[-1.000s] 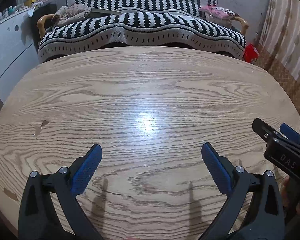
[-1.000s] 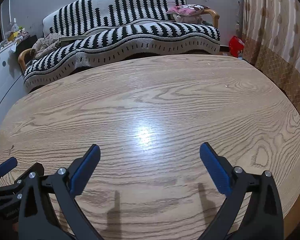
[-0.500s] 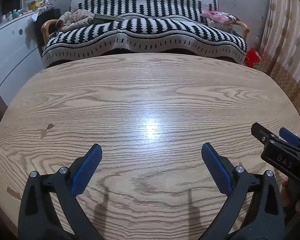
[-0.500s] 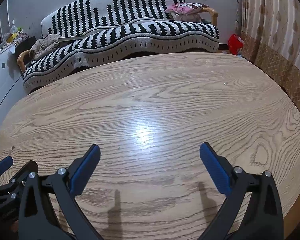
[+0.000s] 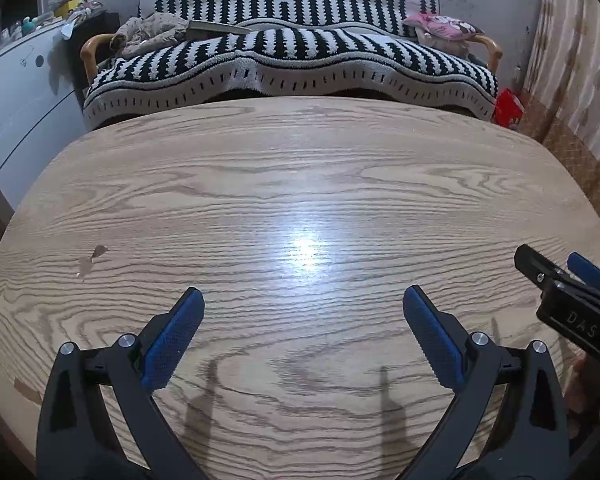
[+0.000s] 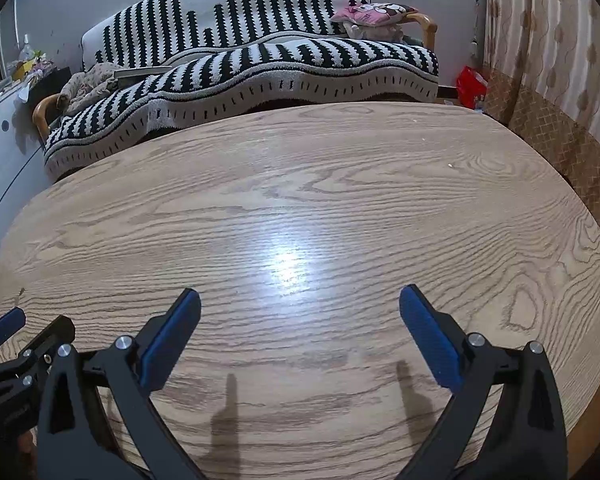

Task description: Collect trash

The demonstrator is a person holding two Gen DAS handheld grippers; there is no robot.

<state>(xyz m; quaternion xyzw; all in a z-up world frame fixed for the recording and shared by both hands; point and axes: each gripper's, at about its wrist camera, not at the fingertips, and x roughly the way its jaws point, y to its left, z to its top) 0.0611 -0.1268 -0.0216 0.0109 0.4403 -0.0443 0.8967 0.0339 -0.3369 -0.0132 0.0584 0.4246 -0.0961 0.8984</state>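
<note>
The sofa [image 5: 300, 52] with its black-and-white striped cover [image 6: 260, 64] stands behind the wooden tabletop [image 5: 300, 184], and against the view of one second ago it sits lower and fuller in the left wrist picture; both cameras have tilted up a little or drawn back. I judge this as looking around, not as reaching. On the tabletop I see no trash at all, only a chipped spot [image 5: 90, 260] in the veneer and a tiny pale crumb [image 6: 451, 166] near the far right edge. The one thing that might be trash is a red bag [image 6: 471, 85] on the floor beside the sofa end, well apart from both tools, but I cannot be sure of it.

The left gripper [image 5: 303, 322] has its blue-padded fingers [image 5: 172, 344] spread wide with nothing between them. The right gripper [image 6: 300, 322] is the same, wide apart and empty.

On the body of the right tool, seen from the left camera, the letters "DAS" [image 5: 579, 323] can be read.
</note>
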